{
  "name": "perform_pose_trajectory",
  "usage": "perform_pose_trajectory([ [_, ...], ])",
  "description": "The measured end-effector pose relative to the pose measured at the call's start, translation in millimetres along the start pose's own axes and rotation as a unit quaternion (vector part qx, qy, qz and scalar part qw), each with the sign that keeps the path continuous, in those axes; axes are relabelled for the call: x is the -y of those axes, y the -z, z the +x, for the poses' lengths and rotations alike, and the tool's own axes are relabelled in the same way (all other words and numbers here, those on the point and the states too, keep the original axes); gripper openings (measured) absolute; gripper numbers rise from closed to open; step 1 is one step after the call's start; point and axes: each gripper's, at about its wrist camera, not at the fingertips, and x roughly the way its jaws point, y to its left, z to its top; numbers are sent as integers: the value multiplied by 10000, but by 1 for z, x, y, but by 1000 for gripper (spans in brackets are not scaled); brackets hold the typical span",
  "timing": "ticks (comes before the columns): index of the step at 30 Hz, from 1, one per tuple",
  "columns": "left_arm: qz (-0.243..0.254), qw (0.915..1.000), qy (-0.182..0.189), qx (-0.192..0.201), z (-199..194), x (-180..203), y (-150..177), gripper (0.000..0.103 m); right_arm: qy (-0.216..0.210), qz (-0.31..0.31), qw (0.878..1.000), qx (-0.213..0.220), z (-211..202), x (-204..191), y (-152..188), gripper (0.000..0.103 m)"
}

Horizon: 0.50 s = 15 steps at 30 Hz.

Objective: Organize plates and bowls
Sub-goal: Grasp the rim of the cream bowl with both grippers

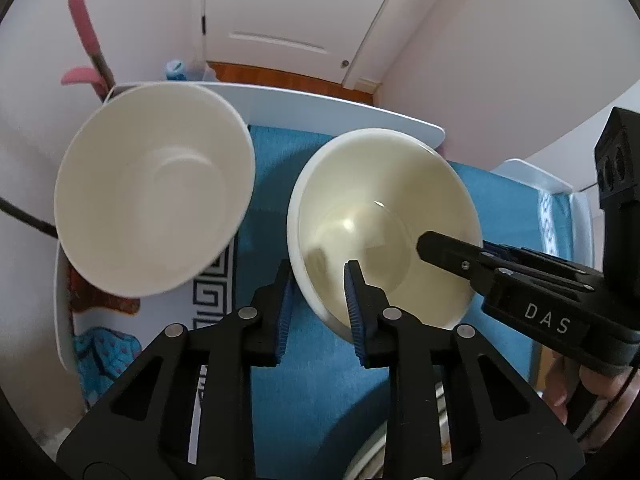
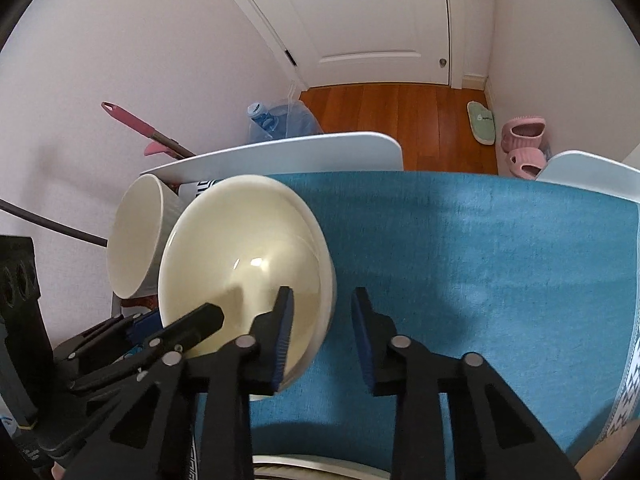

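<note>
A cream bowl (image 1: 384, 220) (image 2: 248, 256) sits on the blue cloth. My left gripper (image 1: 318, 304) is open, its jaws straddling the bowl's near left rim, one finger inside, one outside. My right gripper (image 2: 322, 332) is open and straddles the bowl's right rim the same way. A taller white bowl (image 1: 154, 196) (image 2: 136, 236) stands to the left of the cream bowl, close beside it. Each gripper shows in the other's view: the right one in the left wrist view (image 1: 460, 256), the left one in the right wrist view (image 2: 192, 328).
The blue cloth (image 2: 480, 264) covers the table, with white chair backs (image 2: 280, 156) beyond the far edge. A metal rim (image 2: 320, 466) shows at the near edge. A pink-handled mop (image 1: 86, 28), a water jug (image 2: 280, 118) and slippers (image 2: 522, 136) are on the floor.
</note>
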Motion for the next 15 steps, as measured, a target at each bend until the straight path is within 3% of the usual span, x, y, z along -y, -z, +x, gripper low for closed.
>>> perform_pose_trajectory([
  [4,45,10000,-44,32,1,1,-4,21,32,-64,10000,62,5,-2,-4,15],
  [15,302,9992,-168,189,-8,8,-7,21,160,-197,9995,189,4,-6,-3,14],
])
